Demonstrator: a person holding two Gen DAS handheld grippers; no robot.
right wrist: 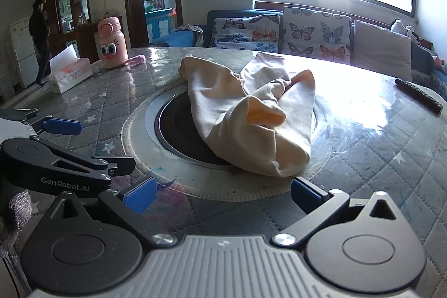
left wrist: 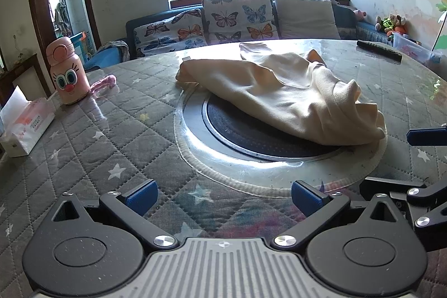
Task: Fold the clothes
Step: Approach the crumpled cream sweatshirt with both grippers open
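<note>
Both the left gripper (left wrist: pixel 223 198) and the right gripper (right wrist: pixel 223 196) gape wide and empty, just short of the round burner (left wrist: pixel 251 138). Across it the cream garment (left wrist: pixel 282 94) lies bunched (no tidy fold shows); it wants spreading flat.

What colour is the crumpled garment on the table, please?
Cream, with a peach-orange inside; the garment shows best in the right wrist view.

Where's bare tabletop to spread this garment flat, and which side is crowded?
The quilted stretch between the left gripper and the round inset's rim is bare, as is the part right of the cream garment up to the black remote. The far left is crowded: pink bottle, tissue box.
</note>
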